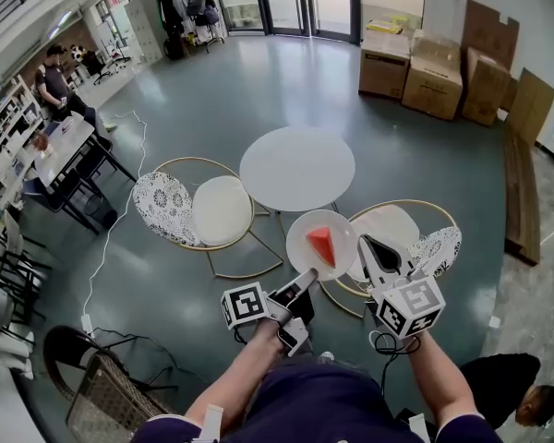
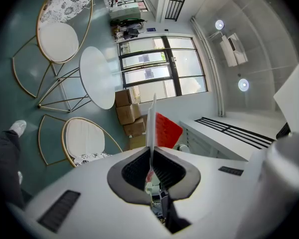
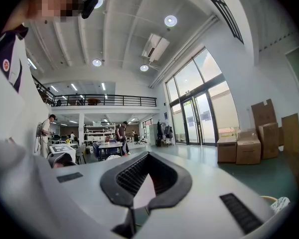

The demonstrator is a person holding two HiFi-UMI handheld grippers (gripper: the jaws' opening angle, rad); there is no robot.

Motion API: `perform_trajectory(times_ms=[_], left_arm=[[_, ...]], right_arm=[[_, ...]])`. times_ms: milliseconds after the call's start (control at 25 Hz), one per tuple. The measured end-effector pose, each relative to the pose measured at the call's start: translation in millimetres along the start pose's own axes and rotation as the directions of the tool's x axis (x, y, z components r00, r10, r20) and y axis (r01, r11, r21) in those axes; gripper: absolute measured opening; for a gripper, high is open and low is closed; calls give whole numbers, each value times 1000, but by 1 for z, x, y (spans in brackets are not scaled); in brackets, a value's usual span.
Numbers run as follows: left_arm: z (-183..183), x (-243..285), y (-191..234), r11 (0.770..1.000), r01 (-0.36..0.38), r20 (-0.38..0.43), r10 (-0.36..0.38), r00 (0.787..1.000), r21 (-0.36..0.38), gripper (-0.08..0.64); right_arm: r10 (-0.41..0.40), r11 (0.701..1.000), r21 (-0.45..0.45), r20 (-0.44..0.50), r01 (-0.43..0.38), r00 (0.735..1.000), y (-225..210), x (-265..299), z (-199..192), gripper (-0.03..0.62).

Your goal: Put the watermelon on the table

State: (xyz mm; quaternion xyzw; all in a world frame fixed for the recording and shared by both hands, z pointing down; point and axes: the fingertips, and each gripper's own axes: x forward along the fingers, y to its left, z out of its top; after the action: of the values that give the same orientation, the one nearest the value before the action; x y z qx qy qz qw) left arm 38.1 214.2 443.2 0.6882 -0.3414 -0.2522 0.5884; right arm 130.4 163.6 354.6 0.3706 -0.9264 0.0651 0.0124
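A red watermelon wedge (image 1: 322,245) lies on a white plate (image 1: 303,229). My left gripper (image 1: 307,280) is shut on the plate's near rim and holds it up in the air, in front of the round white table (image 1: 296,167). In the left gripper view the plate (image 2: 151,118) shows edge-on between the jaws, with the wedge (image 2: 165,130) beside it and the table (image 2: 97,76) off to the left. My right gripper (image 1: 365,241) hangs just right of the plate, shut and holding nothing. In the right gripper view that gripper (image 3: 148,156) points out across the hall.
Two gold-framed chairs with white cushions (image 1: 217,209) (image 1: 397,227) flank the table. Cardboard boxes (image 1: 411,72) are stacked at the far right. A wicker chair (image 1: 102,386) stands at the near left, and a person (image 1: 526,402) crouches at the near right. Desks and people line the left wall.
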Motion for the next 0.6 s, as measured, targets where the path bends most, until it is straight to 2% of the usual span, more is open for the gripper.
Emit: perform_trajectory(times_ms=[360,600], left_arm=[[46,24,11,1000,11,-2,-11,1000,-10,17],[89,53,19,1000,12,-22,-12,1000,-17,17]], right_arm=[[-16,1000,2,-11,16,1000,-23,45,-1,3],[-33,999,13,-28,33,999,-48,92,1,3]])
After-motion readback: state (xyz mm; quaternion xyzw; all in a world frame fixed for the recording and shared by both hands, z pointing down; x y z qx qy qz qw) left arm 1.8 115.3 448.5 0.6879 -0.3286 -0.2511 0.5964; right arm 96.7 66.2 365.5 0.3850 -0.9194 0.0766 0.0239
